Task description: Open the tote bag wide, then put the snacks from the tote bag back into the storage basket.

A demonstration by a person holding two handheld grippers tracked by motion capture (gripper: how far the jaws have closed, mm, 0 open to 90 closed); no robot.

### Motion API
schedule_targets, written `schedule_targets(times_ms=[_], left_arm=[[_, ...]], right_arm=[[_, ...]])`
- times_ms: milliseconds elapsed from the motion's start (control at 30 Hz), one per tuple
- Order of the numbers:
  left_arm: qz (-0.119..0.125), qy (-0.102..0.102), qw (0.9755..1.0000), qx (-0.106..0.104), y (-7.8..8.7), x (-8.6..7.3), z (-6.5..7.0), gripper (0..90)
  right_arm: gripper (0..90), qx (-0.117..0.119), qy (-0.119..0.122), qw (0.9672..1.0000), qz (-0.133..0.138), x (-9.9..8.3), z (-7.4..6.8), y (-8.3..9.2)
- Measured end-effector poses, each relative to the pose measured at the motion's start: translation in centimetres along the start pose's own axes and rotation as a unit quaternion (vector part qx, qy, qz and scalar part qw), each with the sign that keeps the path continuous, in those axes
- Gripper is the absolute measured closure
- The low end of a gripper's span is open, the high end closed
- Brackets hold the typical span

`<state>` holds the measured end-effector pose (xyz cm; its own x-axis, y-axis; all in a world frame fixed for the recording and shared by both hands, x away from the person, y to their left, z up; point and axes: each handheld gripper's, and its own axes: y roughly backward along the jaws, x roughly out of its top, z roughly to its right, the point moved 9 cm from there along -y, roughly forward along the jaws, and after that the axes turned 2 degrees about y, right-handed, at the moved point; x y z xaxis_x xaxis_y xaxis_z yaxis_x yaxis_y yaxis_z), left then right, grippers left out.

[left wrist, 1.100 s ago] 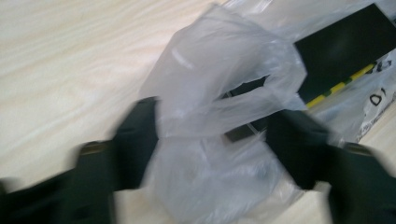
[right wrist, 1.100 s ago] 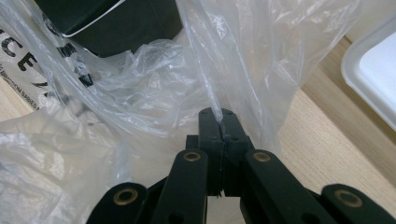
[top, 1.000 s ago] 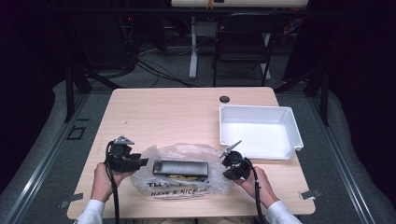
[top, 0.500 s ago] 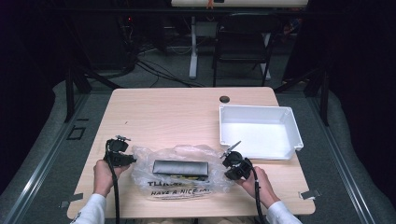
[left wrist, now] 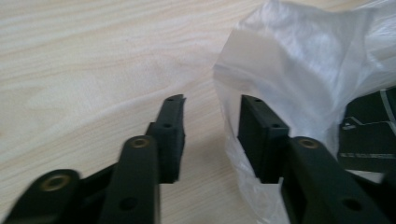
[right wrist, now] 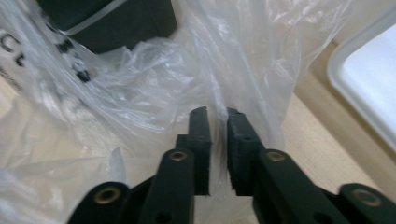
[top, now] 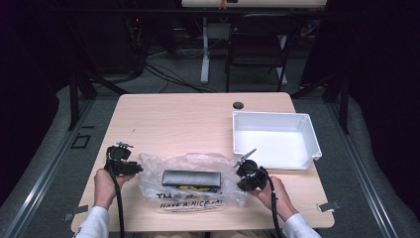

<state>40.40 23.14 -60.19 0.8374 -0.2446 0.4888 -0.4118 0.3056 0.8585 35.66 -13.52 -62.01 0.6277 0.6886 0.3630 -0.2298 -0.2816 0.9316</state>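
Plastic bag (top: pixel 190 183), holding a black box (top: pixel 191 178), lies on the wooden table's (top: pixel 178 124) near edge; white tray (top: pixel 275 139) right, dark room behind. Left gripper (left wrist: pixel 211 122) jaws apart beside the bag; right gripper (right wrist: pixel 215 128) pinches its film.

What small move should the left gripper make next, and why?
Probably close the left gripper on the plastic bag. Its jaws stand open with the bag's edge just at the gap, while the right gripper is already pinched on the other side of the bag, near the white tray.
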Motion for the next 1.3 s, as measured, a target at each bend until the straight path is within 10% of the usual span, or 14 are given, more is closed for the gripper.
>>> schedule_targets(times_ms=[333, 767, 1300], left_arm=[[0.038, -0.003, 0.9992, -0.014, 3.3, 0.3, 0.4, 19.1], [0.053, 0.009, 0.9986, 0.004, 5.4, -0.7, -0.8, 14.0], [0.043, 0.028, 0.9984, 0.022, 5.3, -3.0, -1.2, 5.4]], right_arm=[[41.5, 0.018, 0.01, 0.9984, 0.052, 0.8, -0.3, 2.8], [20.3, 0.032, 0.024, 0.9953, 0.088, 1.3, -0.1, 5.0], [7.7, 0.041, 0.109, 0.9899, 0.08, 3.2, -2.3, 6.7]])
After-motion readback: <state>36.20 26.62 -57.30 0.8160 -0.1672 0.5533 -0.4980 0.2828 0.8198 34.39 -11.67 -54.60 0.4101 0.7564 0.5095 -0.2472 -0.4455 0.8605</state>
